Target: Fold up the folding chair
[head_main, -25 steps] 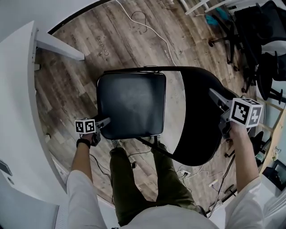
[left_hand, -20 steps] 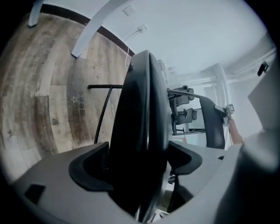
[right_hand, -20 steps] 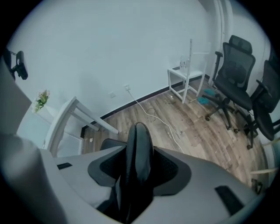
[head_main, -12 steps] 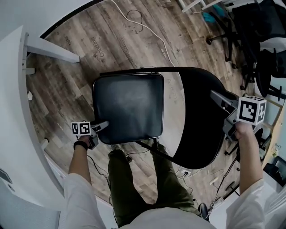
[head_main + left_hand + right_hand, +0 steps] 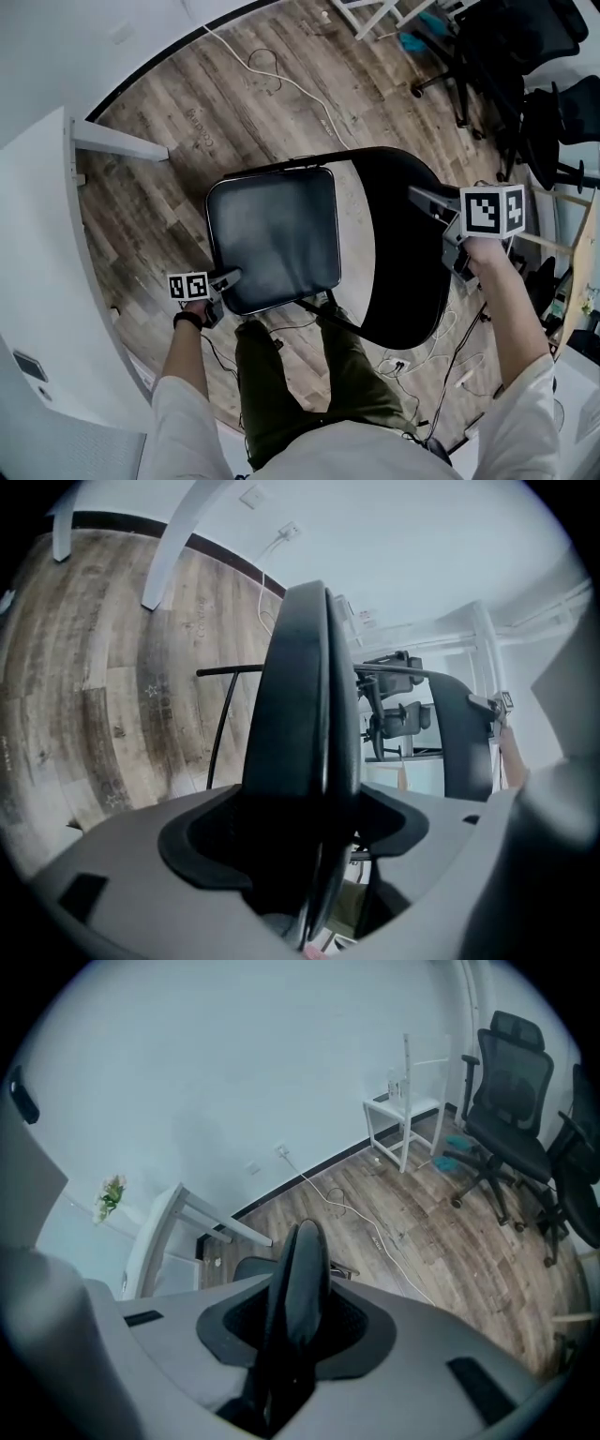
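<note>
A black folding chair stands in front of my legs. In the head view its padded seat (image 5: 277, 234) is at centre and its curved backrest (image 5: 403, 253) at the right. My left gripper (image 5: 230, 277) is at the seat's near left corner. In the left gripper view the seat edge (image 5: 305, 714) fills the gap between the closing jaws of the left gripper (image 5: 309, 855), both sides touching it. My right gripper (image 5: 424, 199) sits on the backrest's top edge. The right gripper view shows the backrest rim (image 5: 302, 1269) pinched in the closing right gripper (image 5: 289, 1335).
A white desk (image 5: 37, 234) with a slanted leg (image 5: 117, 142) stands at the left. A white cable (image 5: 281, 80) runs across the wooden floor beyond the chair. Black office chairs (image 5: 506, 56) crowd the far right. More cables (image 5: 412, 361) lie by my legs (image 5: 281, 375).
Both grippers have risen. The seat's near edge has come up with the left gripper and now tilts. The right gripper's cube has moved up and left along the backrest.
</note>
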Motion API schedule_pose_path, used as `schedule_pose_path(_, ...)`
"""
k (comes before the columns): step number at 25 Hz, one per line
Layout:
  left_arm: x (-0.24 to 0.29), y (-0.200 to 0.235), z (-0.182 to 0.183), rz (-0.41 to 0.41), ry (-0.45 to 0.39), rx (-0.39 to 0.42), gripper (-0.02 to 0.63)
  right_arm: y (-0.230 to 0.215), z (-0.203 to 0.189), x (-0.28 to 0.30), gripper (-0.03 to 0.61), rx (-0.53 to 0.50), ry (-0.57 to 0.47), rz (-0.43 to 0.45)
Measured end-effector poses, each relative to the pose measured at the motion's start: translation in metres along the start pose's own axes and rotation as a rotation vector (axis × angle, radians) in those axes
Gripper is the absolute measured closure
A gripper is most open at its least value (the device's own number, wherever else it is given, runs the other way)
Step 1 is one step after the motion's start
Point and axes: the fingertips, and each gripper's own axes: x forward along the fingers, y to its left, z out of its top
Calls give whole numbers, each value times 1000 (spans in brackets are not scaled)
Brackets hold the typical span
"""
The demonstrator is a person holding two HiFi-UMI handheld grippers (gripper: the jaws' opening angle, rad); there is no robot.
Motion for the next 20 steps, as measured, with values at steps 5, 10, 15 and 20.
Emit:
schedule_pose_path(5, -3, -60, -9, 30, 4, 16, 276, 9, 6, -26, 477, 35, 18, 32)
schedule_pose_path(10, 3, -134, -18, 33, 19, 43, 275, 10, 10, -58, 488, 56, 30, 51)
schedule_pose_path(15, 17, -200, -25, 68, 33, 72, 264, 7, 16, -80, 491, 62, 42, 46)
schedule_pose_path(20, 37, -257, -36, 125, 80, 122, 250, -2, 18, -103, 491, 60, 44, 27)
